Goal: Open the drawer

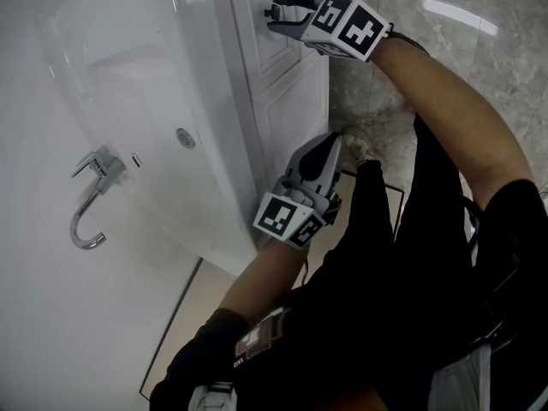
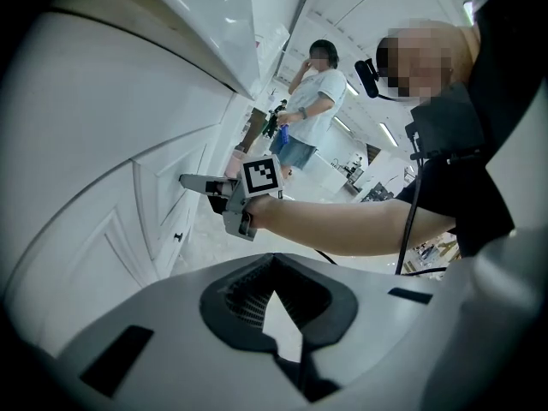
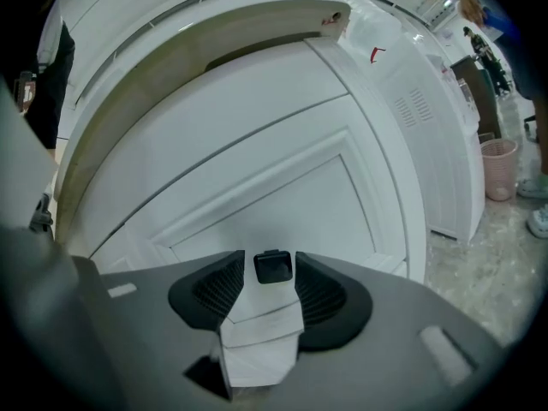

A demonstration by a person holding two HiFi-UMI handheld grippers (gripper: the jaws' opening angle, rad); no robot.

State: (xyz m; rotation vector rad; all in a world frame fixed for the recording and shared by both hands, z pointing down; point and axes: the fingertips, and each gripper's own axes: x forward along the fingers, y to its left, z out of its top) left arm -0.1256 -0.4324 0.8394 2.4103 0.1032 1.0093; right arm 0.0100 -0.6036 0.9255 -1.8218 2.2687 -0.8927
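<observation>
Our left gripper (image 1: 332, 144) hangs idle beside the cabinet (image 1: 291, 114), its jaws pressed together on nothing. The drawer (image 3: 257, 178) looks fully shut to us, so the whole pull remains. Our right gripper (image 1: 274, 12) is spread wide at its front, with the knob (image 3: 273, 266) between the pads, seemingly not yet pinched.

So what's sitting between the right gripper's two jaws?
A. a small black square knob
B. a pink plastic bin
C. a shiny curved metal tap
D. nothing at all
A: in the right gripper view, the small black square knob on the white panelled cabinet front stands in the gap of the right gripper. Its jaws are apart on either side of the knob and not pressing on it.
</observation>
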